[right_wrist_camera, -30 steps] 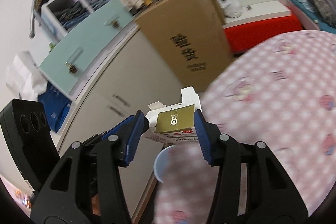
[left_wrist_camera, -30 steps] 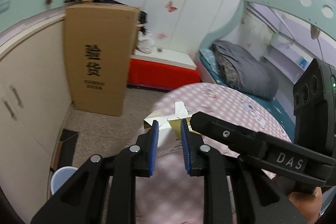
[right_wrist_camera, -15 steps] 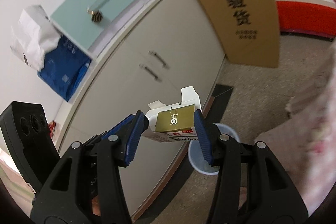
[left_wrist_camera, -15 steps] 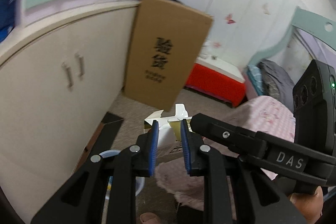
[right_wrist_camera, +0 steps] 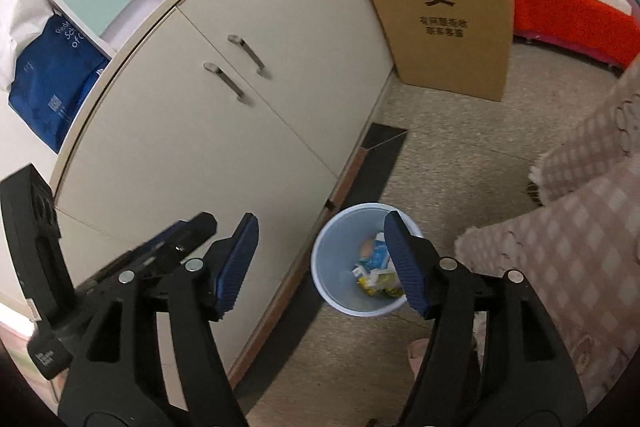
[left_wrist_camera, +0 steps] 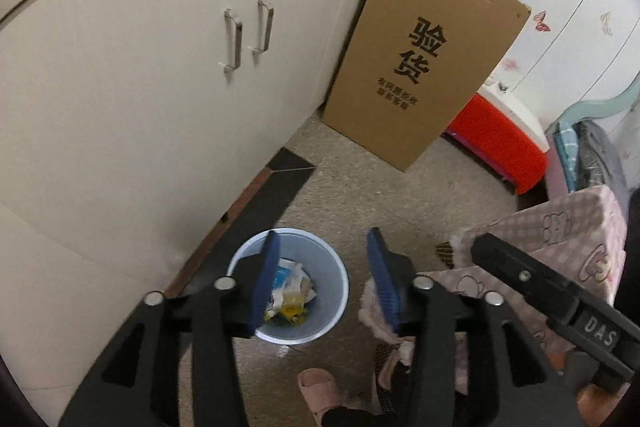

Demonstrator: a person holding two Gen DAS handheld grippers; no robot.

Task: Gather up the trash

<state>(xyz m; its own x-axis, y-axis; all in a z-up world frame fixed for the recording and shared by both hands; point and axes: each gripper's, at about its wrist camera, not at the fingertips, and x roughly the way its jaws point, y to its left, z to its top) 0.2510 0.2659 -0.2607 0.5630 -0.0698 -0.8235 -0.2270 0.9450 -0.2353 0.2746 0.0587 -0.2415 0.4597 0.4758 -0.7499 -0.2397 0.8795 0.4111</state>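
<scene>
Waste bin: a pale blue round bin stands on the floor beside the cream cabinet.
Bin contents: crumpled packaging, white, blue and yellow, lies at the bottom; single pieces cannot be told apart.
Left hand-held gripper: above the bin, jaws opening, nothing between them.
Right hand-held gripper: jaws opening, empty, over the bin's edge.
Cardboard box: upright against the cabinet.
</scene>
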